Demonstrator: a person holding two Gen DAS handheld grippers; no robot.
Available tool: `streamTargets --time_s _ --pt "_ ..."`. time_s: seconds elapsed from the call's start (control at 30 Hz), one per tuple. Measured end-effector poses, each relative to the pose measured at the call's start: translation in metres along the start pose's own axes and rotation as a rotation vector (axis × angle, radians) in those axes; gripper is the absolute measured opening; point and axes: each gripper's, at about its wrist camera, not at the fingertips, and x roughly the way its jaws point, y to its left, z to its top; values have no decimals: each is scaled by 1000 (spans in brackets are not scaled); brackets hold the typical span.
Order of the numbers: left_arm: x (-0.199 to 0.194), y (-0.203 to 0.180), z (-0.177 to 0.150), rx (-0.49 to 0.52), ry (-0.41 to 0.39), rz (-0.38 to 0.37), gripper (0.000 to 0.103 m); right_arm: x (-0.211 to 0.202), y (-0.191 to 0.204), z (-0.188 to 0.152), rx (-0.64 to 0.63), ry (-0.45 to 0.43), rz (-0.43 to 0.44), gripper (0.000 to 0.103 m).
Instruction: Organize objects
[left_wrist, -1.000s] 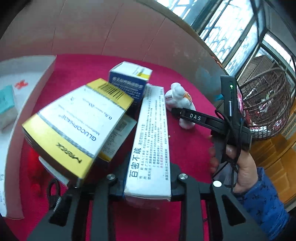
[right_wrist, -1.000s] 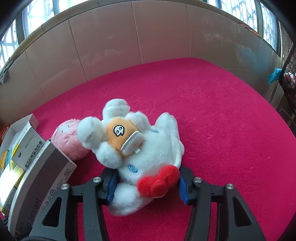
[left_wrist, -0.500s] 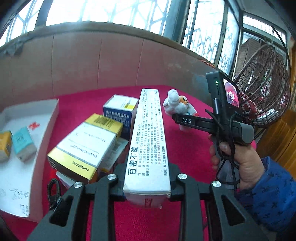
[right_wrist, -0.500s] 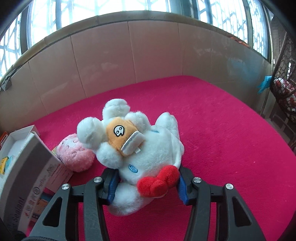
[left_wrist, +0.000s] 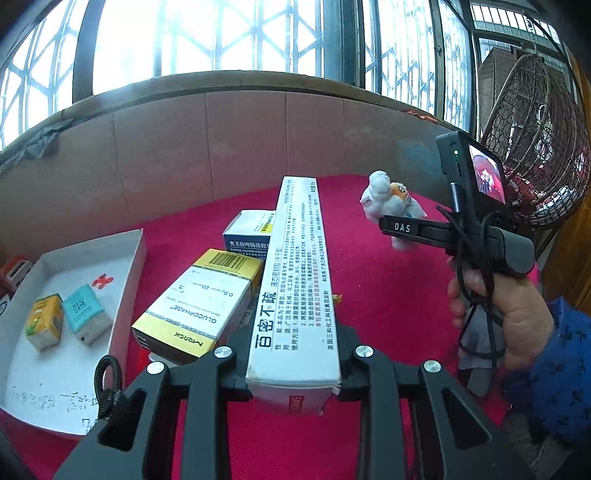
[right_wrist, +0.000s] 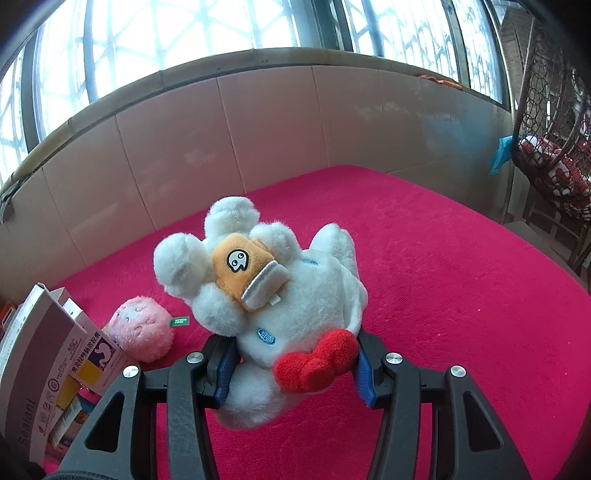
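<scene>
My left gripper (left_wrist: 293, 365) is shut on the near end of a long white sealant box (left_wrist: 295, 280), which is held off the red cloth and points away from me. My right gripper (right_wrist: 291, 365) is shut on a white plush toy (right_wrist: 295, 295) with an orange pouch and a red bow, its blue pads pressed into the body. In the left wrist view the right gripper (left_wrist: 400, 227) shows at the right, held by a hand (left_wrist: 498, 310), with the plush toy (left_wrist: 384, 195) at its tip. The sealant box (right_wrist: 33, 350) shows at the right wrist view's left edge.
A white tray (left_wrist: 125, 288) at the left holds a yellow packet (left_wrist: 43, 321) and a teal packet (left_wrist: 86, 314). A yellow-and-white Glucophage box (left_wrist: 199, 302) and a blue box (left_wrist: 251, 232) lie on the red cloth. A pink plush ball (right_wrist: 142, 328) lies nearby. Cardboard walls (left_wrist: 221, 140) ring the cloth; a wicker chair (left_wrist: 535, 147) hangs at the right.
Both grippers have risen with their loads. The left one has rolled level and lifted the sealant box off the pile of boxes; the plush toy has come up off the cloth.
</scene>
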Motion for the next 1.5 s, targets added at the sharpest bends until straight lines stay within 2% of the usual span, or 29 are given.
streamTargets --time_s 0.33,1.07,1.5 --pt "-9 6 5 -6 -28 22 27 -25 1 -7 19 5 38 55" --pt "-38 33 13 -68 -99 108 27 -71 55 3 -71 -41 168 56" --pt "-52 76 11 -150 -122 188 27 -80 81 2 -129 -36 206 56"
